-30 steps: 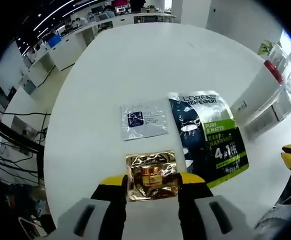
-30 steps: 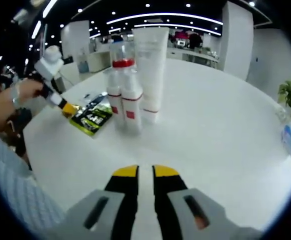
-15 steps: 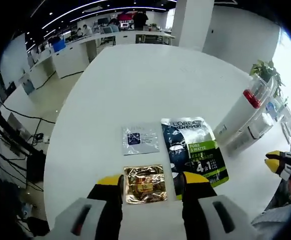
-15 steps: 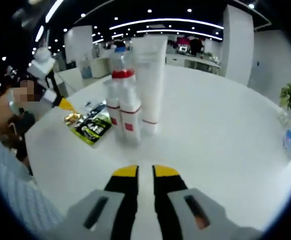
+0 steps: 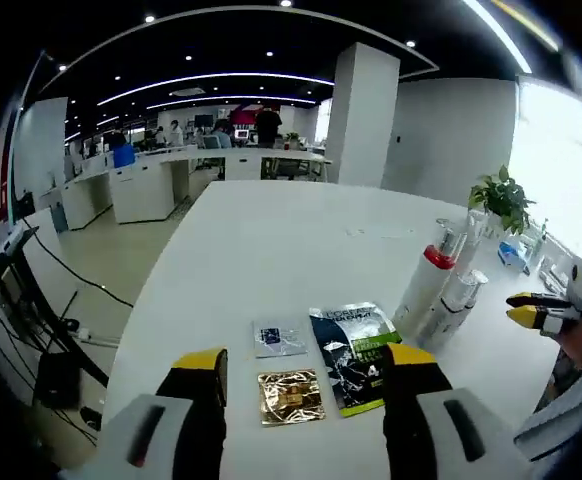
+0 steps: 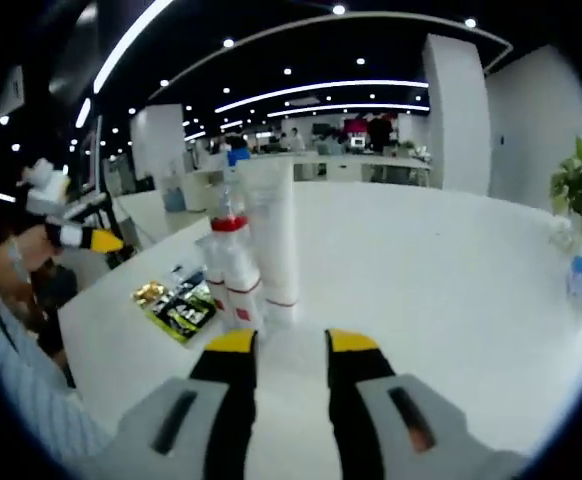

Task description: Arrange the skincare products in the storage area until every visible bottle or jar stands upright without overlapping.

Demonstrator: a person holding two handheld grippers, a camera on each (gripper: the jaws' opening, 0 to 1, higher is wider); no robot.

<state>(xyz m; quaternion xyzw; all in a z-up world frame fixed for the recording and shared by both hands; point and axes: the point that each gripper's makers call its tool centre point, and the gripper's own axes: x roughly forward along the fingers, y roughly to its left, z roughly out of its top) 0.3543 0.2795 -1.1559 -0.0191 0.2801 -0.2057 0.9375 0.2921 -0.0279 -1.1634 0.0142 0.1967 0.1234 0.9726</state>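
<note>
The tall tube [image 6: 274,235] and red-capped bottles [image 6: 233,275] stand upright on the white table [image 6: 441,270], the 3 flat packets [image 5: 321,360] beside them. Left gripper [image 5: 303,372] is wide open and empty; right gripper [image 6: 289,343] slightly apart, empty. The arranging looks nearly done.

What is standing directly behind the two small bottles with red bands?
In the right gripper view, a tall white tube and a clear bottle with a red cap rise behind the small bottles. Their lower parts are covered, so contact cannot be judged.
</note>
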